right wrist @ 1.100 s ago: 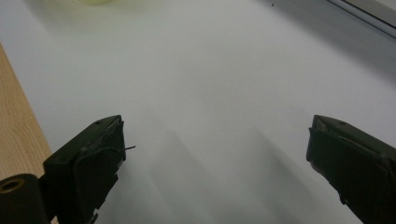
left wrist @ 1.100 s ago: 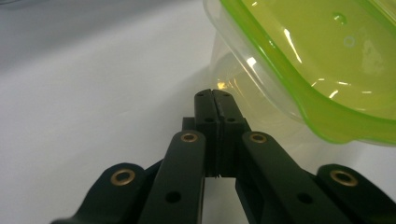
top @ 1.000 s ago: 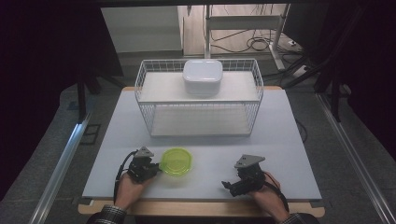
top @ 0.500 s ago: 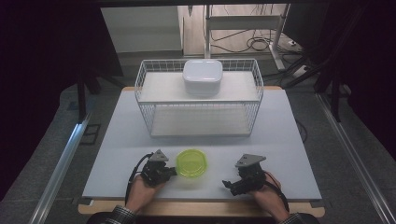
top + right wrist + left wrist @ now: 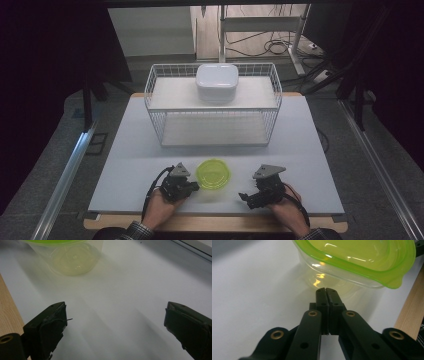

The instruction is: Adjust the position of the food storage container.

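A clear round tub with a lime-green lid (image 5: 214, 173) stands near the table's front edge, between my two grippers. My left gripper (image 5: 195, 187) lies just left of it, shut with nothing between the jaws. In the left gripper view its tips (image 5: 326, 290) sit right at the tub's clear wall (image 5: 342, 282), under the lid's rim. My right gripper (image 5: 245, 197) rests to the tub's right, apart from it. In the right gripper view its fingers (image 5: 116, 322) stand wide open over bare table, with the tub (image 5: 72, 260) farther off.
A white wire basket (image 5: 215, 127) with a shelf stands across the table's far half. A white lidded box (image 5: 216, 82) sits on that shelf. The pale tabletop (image 5: 310, 165) lies between the basket and the grippers. The wooden front edge (image 5: 412, 315) runs close by the tub.
My left gripper slid to the right along the front of the table, and the green-lidded tub shifted right ahead of it. The right gripper stayed where it was.
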Motion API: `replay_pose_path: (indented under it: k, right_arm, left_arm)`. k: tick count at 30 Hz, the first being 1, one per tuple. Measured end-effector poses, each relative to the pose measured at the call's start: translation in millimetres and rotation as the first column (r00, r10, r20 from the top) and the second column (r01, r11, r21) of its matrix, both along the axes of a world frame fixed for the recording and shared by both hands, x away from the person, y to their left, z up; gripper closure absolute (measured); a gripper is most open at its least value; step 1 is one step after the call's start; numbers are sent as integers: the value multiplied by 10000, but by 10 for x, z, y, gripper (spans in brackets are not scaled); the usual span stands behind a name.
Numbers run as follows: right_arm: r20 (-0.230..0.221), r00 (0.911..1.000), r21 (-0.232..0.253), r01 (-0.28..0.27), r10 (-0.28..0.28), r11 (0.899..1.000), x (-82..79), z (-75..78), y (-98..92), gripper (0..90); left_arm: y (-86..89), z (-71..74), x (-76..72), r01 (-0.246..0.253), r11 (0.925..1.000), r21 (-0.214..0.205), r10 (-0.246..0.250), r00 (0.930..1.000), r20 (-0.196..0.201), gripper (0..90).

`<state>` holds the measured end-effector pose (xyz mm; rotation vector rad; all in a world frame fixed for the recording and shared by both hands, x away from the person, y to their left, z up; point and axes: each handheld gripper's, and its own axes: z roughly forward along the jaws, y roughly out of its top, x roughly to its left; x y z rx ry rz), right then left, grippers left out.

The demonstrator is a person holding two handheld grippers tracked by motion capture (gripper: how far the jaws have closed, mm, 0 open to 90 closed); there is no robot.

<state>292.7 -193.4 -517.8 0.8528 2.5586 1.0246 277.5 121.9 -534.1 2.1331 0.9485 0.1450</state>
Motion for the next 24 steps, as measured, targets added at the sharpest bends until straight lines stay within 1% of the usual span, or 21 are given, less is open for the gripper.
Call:
replay_pose_path:
  k: [2,6,9,11,14,15,17,20,22,24]
  right_arm:
    - [-27,10000,50,15,-15,10000,1,3,-6,45]
    - [-130,9999,197,57,-55,9998,6,13,-22,46]
    - [-295,9995,370,120,-109,9992,7,23,-33,45]
    - [-321,9994,466,151,-136,9988,8,32,-40,46]
    - [-311,9994,579,178,-160,9982,8,41,-50,45]
    - [-299,9994,596,183,-165,9981,9,43,-54,45]
    - [-269,9995,624,169,-153,9979,9,46,-59,44]
    - [-244,9996,660,158,-142,9977,9,50,-67,43]
    - [-211,9997,663,155,-141,9977,11,51,-73,42]
    - [-199,9997,682,143,-130,9976,12,51,-76,41]
  left_arm:
    - [30,29,-15,-123,9999,114,121,9997,206,771]
    - [89,85,-45,-529,9984,183,515,9963,685,541]
    - [136,118,-76,-549,9985,83,540,9946,886,388]
    - [168,139,-108,-529,9986,-26,529,9941,943,309]
    - [221,168,-164,-536,9983,-249,559,9929,1052,220]
    - [239,176,-183,-580,9979,-275,606,9923,1080,188]
    - [277,184,-220,-644,9977,-193,661,9921,1063,100]
    - [331,183,-273,-733,9973,10,727,9906,1159,70]
    - [362,180,-311,-840,9963,188,809,9881,1307,55]
    - [395,172,-352,-877,9959,235,835,9865,1407,44]
